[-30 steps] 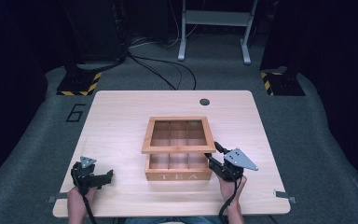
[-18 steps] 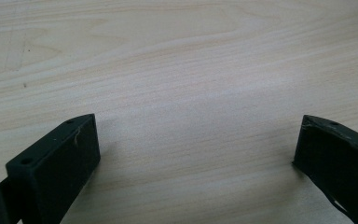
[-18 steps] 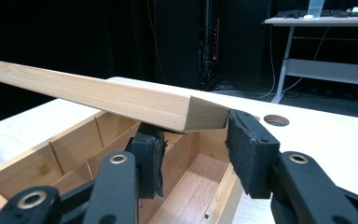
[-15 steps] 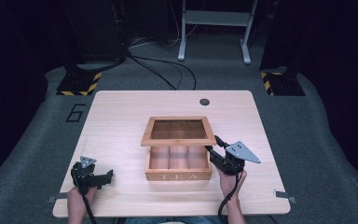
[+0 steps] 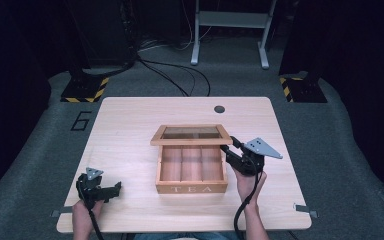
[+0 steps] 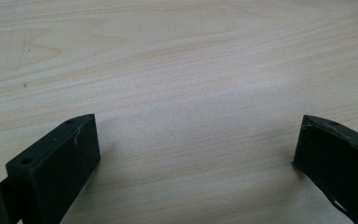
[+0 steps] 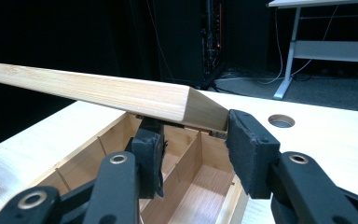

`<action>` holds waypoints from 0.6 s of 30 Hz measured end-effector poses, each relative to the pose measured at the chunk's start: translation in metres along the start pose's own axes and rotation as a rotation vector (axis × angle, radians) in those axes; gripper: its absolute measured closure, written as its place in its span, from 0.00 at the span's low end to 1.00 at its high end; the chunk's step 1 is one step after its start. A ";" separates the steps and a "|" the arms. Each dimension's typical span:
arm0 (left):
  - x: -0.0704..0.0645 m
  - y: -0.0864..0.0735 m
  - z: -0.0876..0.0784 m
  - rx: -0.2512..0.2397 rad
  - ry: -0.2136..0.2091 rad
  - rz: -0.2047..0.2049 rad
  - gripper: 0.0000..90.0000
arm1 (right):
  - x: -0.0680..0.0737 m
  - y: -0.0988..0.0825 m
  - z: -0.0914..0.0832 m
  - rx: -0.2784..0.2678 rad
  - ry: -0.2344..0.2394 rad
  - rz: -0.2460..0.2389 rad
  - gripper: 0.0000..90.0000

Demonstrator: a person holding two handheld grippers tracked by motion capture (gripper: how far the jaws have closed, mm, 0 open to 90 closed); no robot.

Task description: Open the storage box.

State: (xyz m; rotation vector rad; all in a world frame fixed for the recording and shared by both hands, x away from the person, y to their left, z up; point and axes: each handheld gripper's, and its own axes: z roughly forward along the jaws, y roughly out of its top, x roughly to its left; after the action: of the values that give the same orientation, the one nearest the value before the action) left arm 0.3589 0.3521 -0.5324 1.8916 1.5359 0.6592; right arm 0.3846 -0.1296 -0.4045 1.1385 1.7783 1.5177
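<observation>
While lid half-raised: right gripper clamping its right edge, left gripper wide, lower-left bare table.

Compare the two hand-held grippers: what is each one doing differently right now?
The right hand-held gripper is raised beside the tea box, jaws clamping its lid corner; the left hand-held gripper rests near the table edge, jaws apart, holding nothing. Both are black, with trailing cables.

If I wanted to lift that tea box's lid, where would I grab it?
By a front corner of the lid, coming from the side. It's a flat wooden frame hinged at the back, so its free edge swings up. The right gripper pinches that corner edge now, over the tea box.
</observation>
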 end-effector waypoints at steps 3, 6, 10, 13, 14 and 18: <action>0.000 0.000 0.000 0.000 0.000 0.000 0.00 | -0.001 0.006 0.002 0.005 0.003 0.004 0.63; 0.000 0.000 0.000 -0.001 0.000 0.000 0.00 | -0.001 0.011 0.004 0.011 -0.005 0.004 0.63; 0.000 0.000 0.000 0.000 0.000 0.000 0.00 | -0.003 0.018 0.006 0.019 -0.001 0.006 0.63; 0.000 0.000 0.000 0.000 0.000 0.001 0.00 | -0.005 0.023 0.008 0.028 0.001 0.009 0.63; 0.000 0.000 0.000 0.000 0.000 0.000 0.00 | -0.005 0.024 0.009 0.028 0.002 0.013 0.63; 0.001 0.000 0.000 0.007 -0.002 0.008 0.00 | -0.007 0.030 0.011 0.033 0.006 0.011 0.63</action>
State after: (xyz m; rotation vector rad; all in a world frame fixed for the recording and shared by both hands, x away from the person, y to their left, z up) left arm 0.3588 0.3527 -0.5320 1.9041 1.5317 0.6569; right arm 0.4054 -0.1298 -0.3792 1.1628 1.8101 1.5052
